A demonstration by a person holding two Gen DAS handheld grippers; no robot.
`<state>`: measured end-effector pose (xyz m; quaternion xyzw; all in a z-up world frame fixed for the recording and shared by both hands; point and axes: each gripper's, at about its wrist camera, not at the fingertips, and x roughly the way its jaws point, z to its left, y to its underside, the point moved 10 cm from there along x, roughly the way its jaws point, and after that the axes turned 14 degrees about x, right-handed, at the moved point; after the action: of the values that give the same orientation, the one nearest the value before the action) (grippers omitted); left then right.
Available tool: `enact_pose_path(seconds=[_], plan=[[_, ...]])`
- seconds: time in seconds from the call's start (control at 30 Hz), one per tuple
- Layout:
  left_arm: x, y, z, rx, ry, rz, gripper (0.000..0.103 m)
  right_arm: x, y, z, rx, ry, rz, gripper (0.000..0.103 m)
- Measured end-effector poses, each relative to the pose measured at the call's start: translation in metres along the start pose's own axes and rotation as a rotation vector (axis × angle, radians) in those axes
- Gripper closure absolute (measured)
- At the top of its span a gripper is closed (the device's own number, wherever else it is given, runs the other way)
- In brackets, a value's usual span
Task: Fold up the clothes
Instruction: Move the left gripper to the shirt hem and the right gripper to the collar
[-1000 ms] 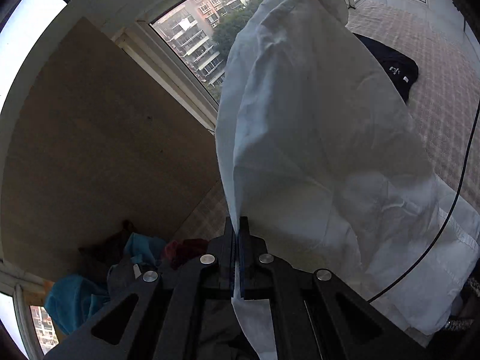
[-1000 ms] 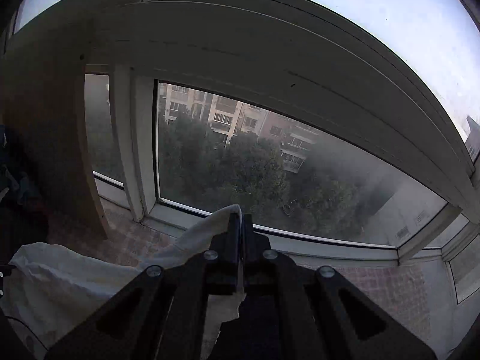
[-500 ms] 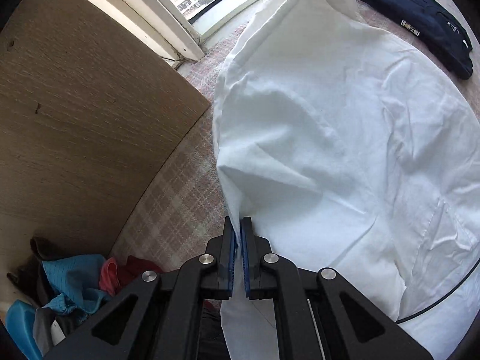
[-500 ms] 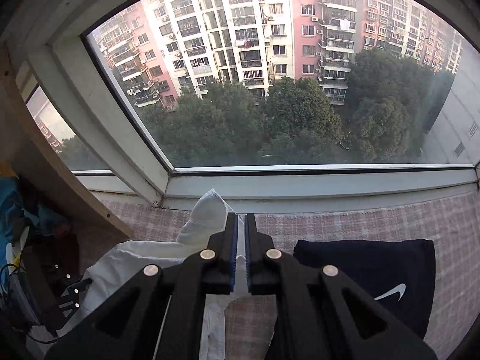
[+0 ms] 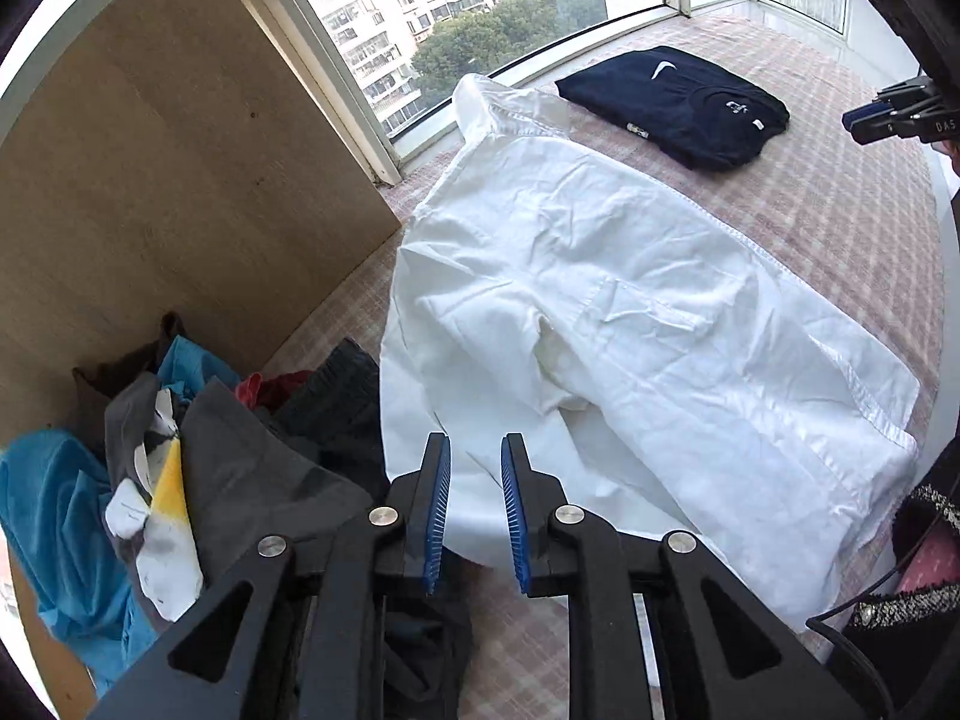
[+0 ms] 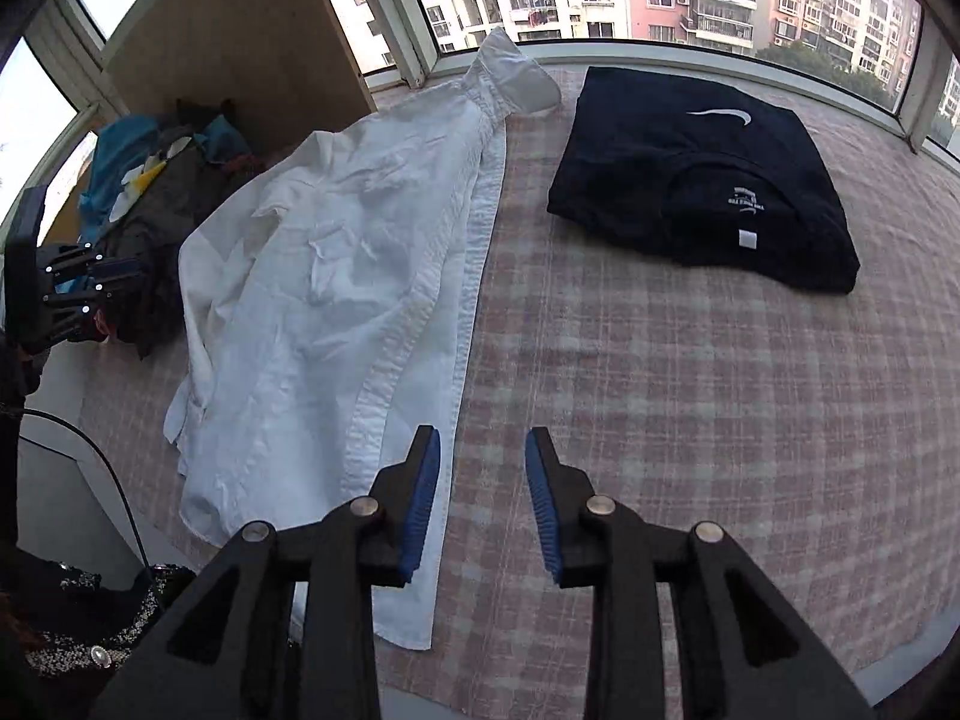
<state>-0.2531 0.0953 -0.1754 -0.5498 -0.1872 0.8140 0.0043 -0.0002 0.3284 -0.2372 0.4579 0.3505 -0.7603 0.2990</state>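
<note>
Both tongs have just been opening and are empty now: left tongs (image 5: 474,510) gape w/ only the shirt's hem edge seen through the gap, pads not pressing; right tongs (image 6: 483,498) parted wider, over bare plaid cover just beside the placket.

White shirt (image 5: 606,312) was pinched by both tongs and hanging in the air a sec ago; now it's released and lies spread on the plaid-covered ledge (image 6: 690,390), collar at 12 o'clock toward the window (image 5: 480,12), hem at 6 near the tongs. Looks like lay-out step done, folding proper not yet begun; cloth is wrinkled, prob needs smoothing first.

Folded dark navy top (image 6: 708,180) sits at 1–2 o'clock of the shirt, apart from it. Unfolded clothes pile (image 5: 198,456) at 8–9 o'clock, against a wooden board (image 5: 168,168).
</note>
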Motion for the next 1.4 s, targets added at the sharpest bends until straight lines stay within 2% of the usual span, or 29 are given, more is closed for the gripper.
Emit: enact_pose_path(seconds=[0.1, 0.17, 0.23, 0.3, 0.37, 0.43, 0.53, 0.6, 0.7, 0.83, 0.97, 1.07, 1.17, 1.33, 1.4], plan=[[-0.009, 0.031, -0.064, 0.003, 0.09, 0.006, 0.085, 0.025, 0.052, -0.003, 0.102, -0.052, 0.055, 0.074], [-0.011, 0.041, -0.105, 0.006, 0.158, 0.004, 0.085, 0.027, 0.057, 0.002, 0.112, -0.064, 0.051, 0.074], [-0.013, 0.05, -0.145, 0.016, 0.221, 0.0, 0.085, 0.021, 0.047, 0.008, 0.084, -0.055, 0.018, 0.074], [-0.019, 0.042, -0.177, 0.069, 0.245, -0.026, 0.088, 0.008, 0.026, 0.012, 0.039, -0.038, -0.03, 0.074], [-0.029, 0.029, -0.207, 0.088, 0.298, -0.064, 0.088, -0.004, -0.002, 0.017, -0.009, -0.024, -0.072, 0.074], [-0.036, 0.015, -0.233, 0.119, 0.32, -0.096, 0.087, -0.007, -0.035, 0.022, -0.048, -0.017, -0.103, 0.074], [-0.041, -0.003, -0.266, 0.111, 0.34, -0.126, 0.083, 0.004, -0.086, 0.035, -0.121, -0.025, -0.105, 0.074], [-0.041, -0.013, -0.29, 0.088, 0.389, -0.148, 0.078, 0.019, -0.119, 0.043, -0.172, -0.025, -0.096, 0.074], [-0.029, -0.025, -0.322, 0.094, 0.38, -0.136, 0.075, 0.044, -0.172, 0.048, -0.218, -0.008, -0.087, 0.074], [-0.008, -0.043, -0.344, 0.0, 0.388, -0.085, 0.075, 0.078, -0.237, 0.051, -0.211, -0.036, -0.055, 0.074], [0.018, -0.049, -0.34, -0.126, 0.326, -0.004, 0.074, 0.117, -0.284, 0.056, -0.207, -0.051, -0.003, 0.074], [0.03, -0.048, -0.328, -0.245, 0.298, 0.028, 0.074, 0.147, -0.298, 0.065, -0.155, -0.113, 0.077, 0.073], [0.036, -0.045, -0.317, -0.313, 0.282, 0.051, 0.074, 0.167, -0.299, 0.081, -0.159, -0.162, 0.14, 0.073], [0.045, -0.04, -0.309, -0.386, 0.285, 0.078, 0.07, 0.182, -0.3, 0.087, -0.222, -0.135, 0.143, 0.075], [0.048, -0.038, -0.308, -0.405, 0.294, 0.085, 0.072, 0.181, -0.301, 0.088, -0.256, -0.117, 0.125, 0.09]])
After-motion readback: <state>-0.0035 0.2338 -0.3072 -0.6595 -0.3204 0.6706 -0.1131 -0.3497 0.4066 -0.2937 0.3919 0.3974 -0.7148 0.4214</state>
